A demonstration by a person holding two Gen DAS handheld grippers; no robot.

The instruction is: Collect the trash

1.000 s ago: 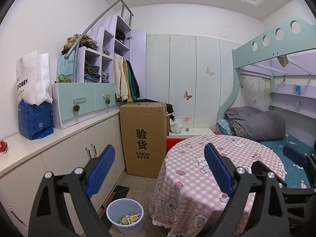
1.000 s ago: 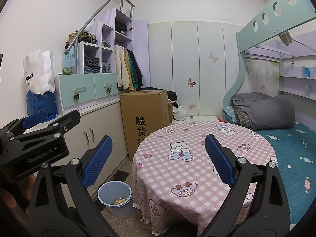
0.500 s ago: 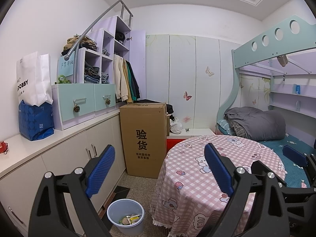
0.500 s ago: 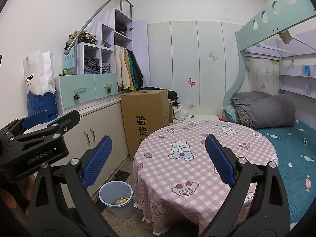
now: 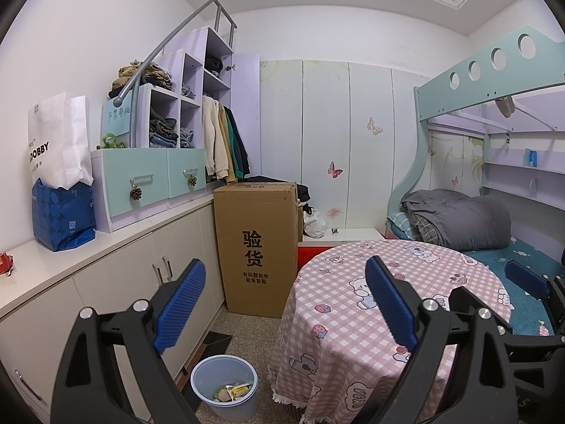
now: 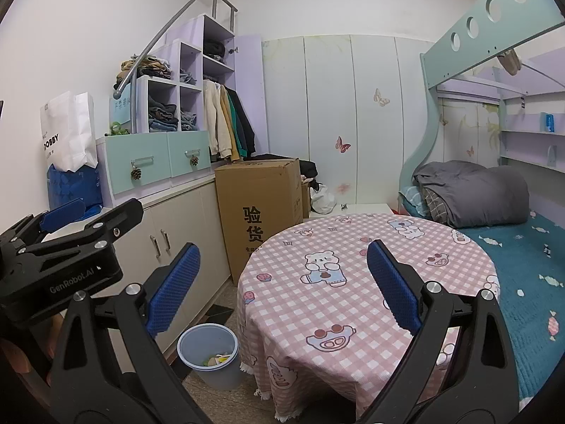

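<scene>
Gaping wide and empty, the left claw (image 5: 282, 304) and right claw (image 6: 282, 288) hang above the table (image 6: 353, 258); trash (image 5: 231, 392) sits in the bin (image 5: 212, 374) on the floor beside it.

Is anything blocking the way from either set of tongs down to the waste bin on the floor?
Nothing visible blocks it. The waste bin stands on open floor between the cabinet and the round table, whose cloth hangs just beside the bin's rim. The left tongs and right tongs are open, empty and above it.
</scene>
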